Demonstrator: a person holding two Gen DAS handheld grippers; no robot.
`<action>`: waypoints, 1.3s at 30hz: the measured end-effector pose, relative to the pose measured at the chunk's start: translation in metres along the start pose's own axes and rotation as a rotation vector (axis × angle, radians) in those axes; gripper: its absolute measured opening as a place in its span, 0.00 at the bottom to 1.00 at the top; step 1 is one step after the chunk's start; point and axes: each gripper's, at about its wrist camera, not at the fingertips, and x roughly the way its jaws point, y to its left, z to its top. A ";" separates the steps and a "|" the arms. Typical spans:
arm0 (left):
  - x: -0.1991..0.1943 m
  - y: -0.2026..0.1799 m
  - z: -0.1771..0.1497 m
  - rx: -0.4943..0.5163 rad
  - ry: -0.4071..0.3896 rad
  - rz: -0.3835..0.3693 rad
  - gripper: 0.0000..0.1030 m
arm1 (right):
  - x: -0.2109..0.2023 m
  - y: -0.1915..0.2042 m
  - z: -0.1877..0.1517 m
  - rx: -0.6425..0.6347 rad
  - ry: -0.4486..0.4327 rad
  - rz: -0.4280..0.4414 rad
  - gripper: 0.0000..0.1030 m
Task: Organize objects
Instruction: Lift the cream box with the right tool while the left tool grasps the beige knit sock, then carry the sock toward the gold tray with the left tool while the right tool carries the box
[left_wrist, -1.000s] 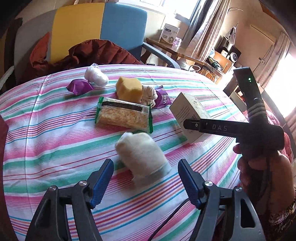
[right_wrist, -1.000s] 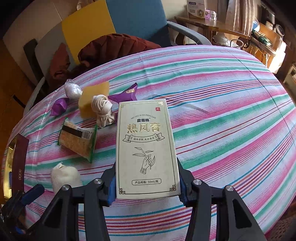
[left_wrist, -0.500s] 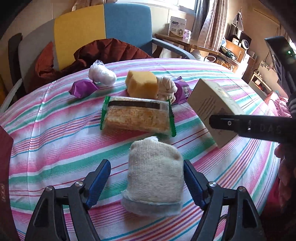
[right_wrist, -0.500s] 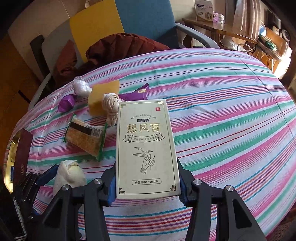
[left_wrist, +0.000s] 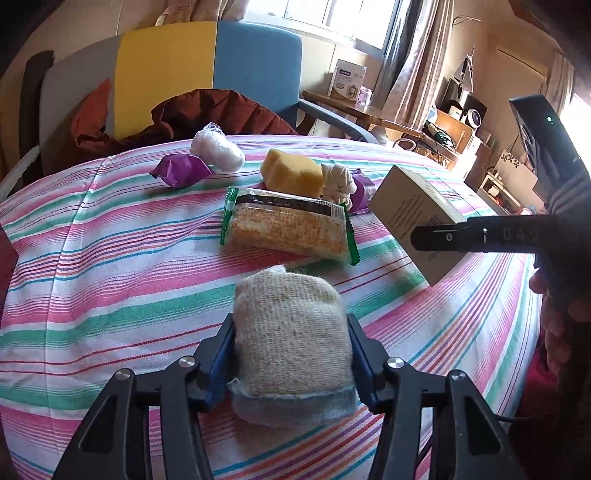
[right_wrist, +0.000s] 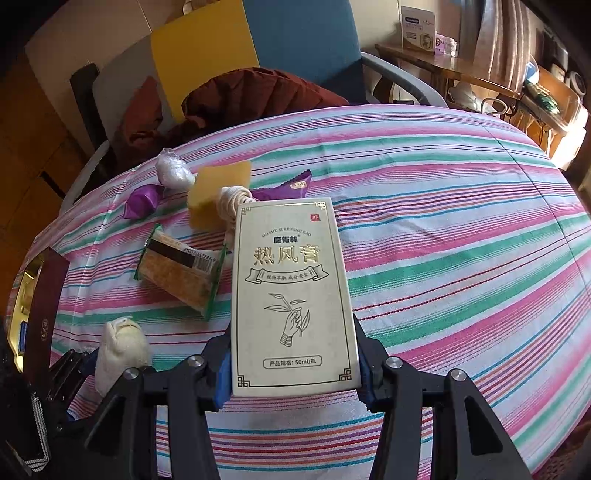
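A rolled beige sock lies on the striped tablecloth near the front edge. My left gripper straddles it, its jaws closing, and both blue pads touch the sock's sides. The same sock shows at the lower left of the right wrist view. My right gripper is shut on a cream box with gold print, held tilted above the cloth. In the left wrist view that box hangs at the right, above the table.
Behind the sock lie a green-edged cracker packet, a yellow sponge, a knotted white cloth, two purple wrappers and a white wrapped ball. A dark red box sits at the left edge. A chair with a brown jacket stands behind.
My left gripper came down and forward around the sock, and its jaws went from wide apart to touching the sock's sides. The right gripper and its box stayed nearly still.
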 end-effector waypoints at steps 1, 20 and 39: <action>-0.001 -0.001 -0.002 0.008 0.001 0.001 0.54 | -0.001 0.001 0.000 -0.004 -0.005 0.002 0.50; -0.036 0.013 -0.033 0.020 -0.036 -0.028 0.50 | -0.011 0.012 -0.001 -0.003 -0.057 0.138 0.50; -0.121 0.065 -0.046 -0.082 -0.151 -0.025 0.50 | -0.011 0.028 -0.001 -0.089 -0.078 0.150 0.50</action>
